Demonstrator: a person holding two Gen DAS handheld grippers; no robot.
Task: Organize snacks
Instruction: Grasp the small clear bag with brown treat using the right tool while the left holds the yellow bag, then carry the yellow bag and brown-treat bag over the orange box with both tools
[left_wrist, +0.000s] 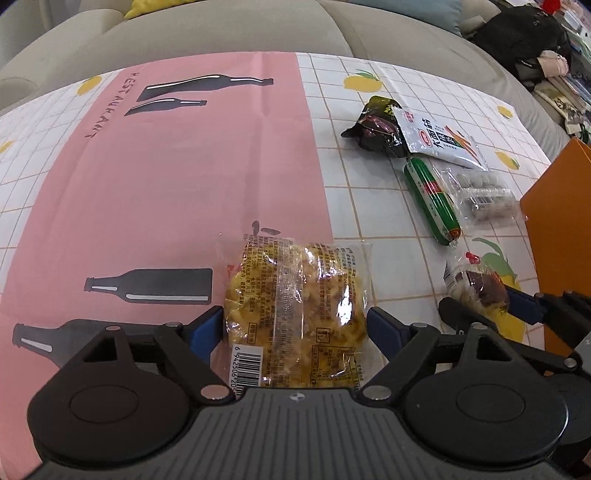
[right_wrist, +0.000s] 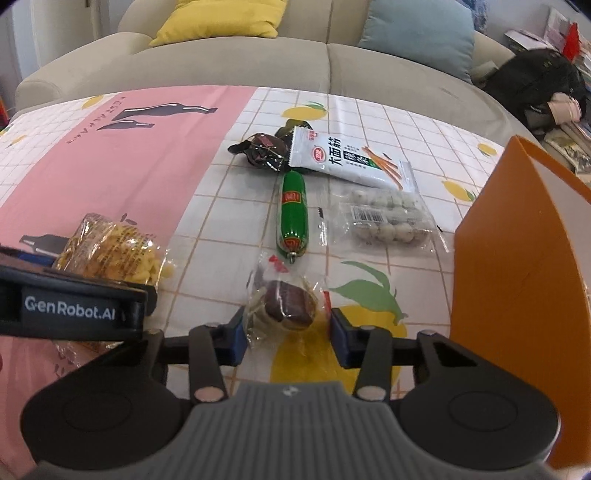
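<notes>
Covering the counter is a cloth (left_wrist: 155, 184) of pink panel and white grid, printed with bottles, lemons and "RESTAURANT"; a beige sofa (right_wrist: 229, 62) with yellow and blue cushions sits behind. The left claw (left_wrist: 295, 328) gapes wide around a yellow snack pack (left_wrist: 299, 306), not yet pinching. The right claw (right_wrist: 286, 338), equally wide, straddles a wrapped brown cake (right_wrist: 290, 302). An orange box (right_wrist: 517, 266) stands right; "GenRobot.AI" marks the left claw.
</notes>
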